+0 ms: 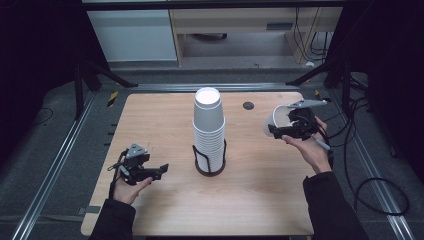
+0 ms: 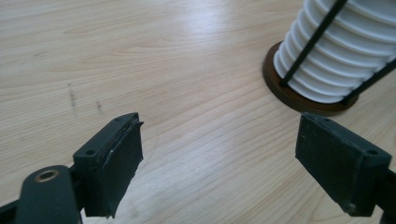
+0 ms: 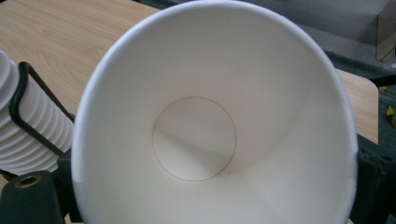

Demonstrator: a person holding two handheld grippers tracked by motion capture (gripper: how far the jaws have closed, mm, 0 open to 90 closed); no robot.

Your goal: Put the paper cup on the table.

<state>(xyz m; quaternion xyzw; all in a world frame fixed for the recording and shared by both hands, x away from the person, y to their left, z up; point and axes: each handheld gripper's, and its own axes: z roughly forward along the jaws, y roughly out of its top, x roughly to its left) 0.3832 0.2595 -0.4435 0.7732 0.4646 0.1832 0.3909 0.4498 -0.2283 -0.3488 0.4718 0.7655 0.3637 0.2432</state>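
I read the wooden table (image 1: 165,210) as my workspace, kept bare apart from what stands at its middle. There a tall stack of white cups (image 1: 209,131) sits upside down in a black wire holder (image 1: 210,161) on a round base, which I judge keeps the column upright. My right gripper (image 1: 286,129) hovers off to the right, its jaws pinching a single white cup (image 3: 215,121) by the rim, mouth toward the camera, clear of the stack. My left gripper (image 1: 156,171) rests low near the holder, jaws spread and empty, likely waiting.
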